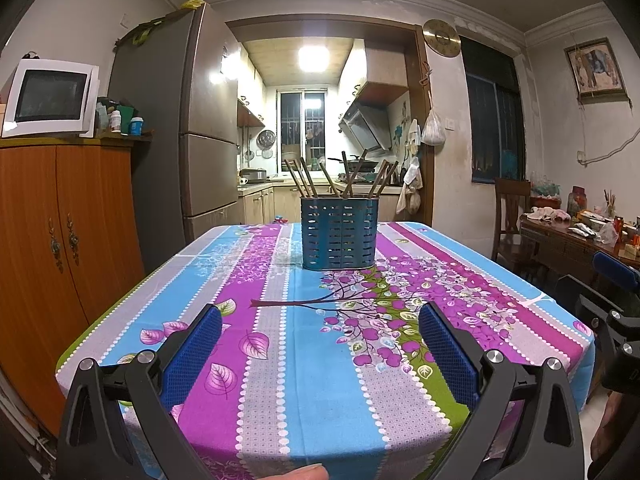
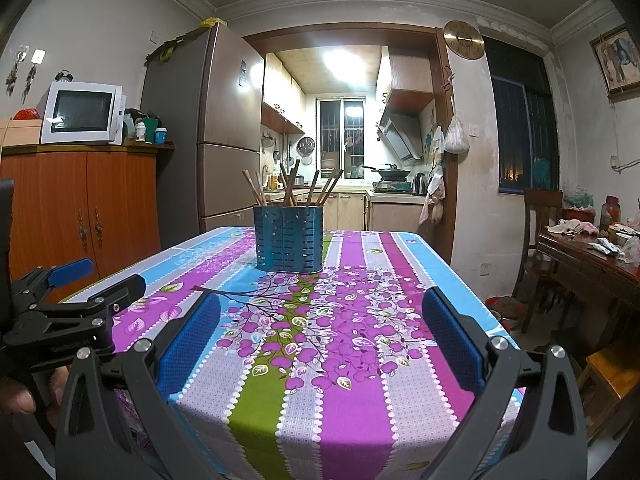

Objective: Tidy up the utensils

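Blue perforated utensil holder (image 1: pixel 339 233), upright at centre frame in the left wrist view, left of centre in the right wrist view (image 2: pixel 288 239), set on the far half of the table. Dark wooden chopsticks (image 1: pixel 338 178) standing in the holder, fanned at varying tilts above its rim; exact count not readable. Table under a striped floral tablecloth (image 1: pixel 304 360) in blue, purple, grey and green, filling the lower middle of both views. Left gripper (image 1: pixel 320 344) at bottom of its own view, blue-padded fingers (image 1: pixel 192 354) spread wide, nothing between them, held over the near table edge; seen again at lower left of the right wrist view (image 2: pixel 100 280). Right gripper (image 2: pixel 320 340) at bottom of its own view, likewise released and empty, pads (image 2: pixel 452 344) well apart; partly visible at the right edge of the left wrist view (image 1: pixel 616 272). Fingertip of a hand (image 1: pixel 304 473) at bottom centre of the left wrist view. Both grippers well apart from the holder. Microwave (image 2: pixel 82 112) on an orange cabinet (image 2: pixel 80 200) at left; refrigerator (image 2: pixel 224 128) beside it; round wall clock (image 2: pixel 463 39) at upper right; lit kitchen through the doorway behind the holder.
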The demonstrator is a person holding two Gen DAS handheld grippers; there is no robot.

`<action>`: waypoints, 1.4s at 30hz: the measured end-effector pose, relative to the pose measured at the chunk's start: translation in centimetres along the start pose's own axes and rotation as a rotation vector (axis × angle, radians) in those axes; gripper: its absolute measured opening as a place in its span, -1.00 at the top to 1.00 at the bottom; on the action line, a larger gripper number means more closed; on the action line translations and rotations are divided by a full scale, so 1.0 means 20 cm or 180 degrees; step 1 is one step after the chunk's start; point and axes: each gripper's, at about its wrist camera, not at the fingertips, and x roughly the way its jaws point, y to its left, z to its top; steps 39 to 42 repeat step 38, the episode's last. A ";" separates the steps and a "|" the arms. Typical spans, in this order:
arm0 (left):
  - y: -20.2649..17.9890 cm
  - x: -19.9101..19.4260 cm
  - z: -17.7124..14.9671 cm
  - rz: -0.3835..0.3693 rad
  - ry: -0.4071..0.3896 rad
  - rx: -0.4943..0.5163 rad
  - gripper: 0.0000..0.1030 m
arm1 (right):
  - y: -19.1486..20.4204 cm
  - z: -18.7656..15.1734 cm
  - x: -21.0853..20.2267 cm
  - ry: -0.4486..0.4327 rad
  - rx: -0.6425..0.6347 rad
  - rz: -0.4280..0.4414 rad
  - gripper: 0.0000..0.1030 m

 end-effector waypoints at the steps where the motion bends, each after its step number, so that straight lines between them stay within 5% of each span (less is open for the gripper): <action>1: 0.00 0.00 0.00 -0.0001 0.0002 0.0004 -0.91 | 0.00 0.00 0.00 0.0001 0.0000 -0.0001 -0.89; 28: -0.01 -0.01 0.00 -0.0036 -0.0045 -0.0034 -0.91 | 0.01 0.00 0.01 0.0015 0.0003 0.0009 -0.89; 42: 0.02 0.10 -0.02 0.0043 0.0189 -0.0151 -0.91 | 0.00 -0.01 0.01 0.0028 0.0005 0.0016 -0.89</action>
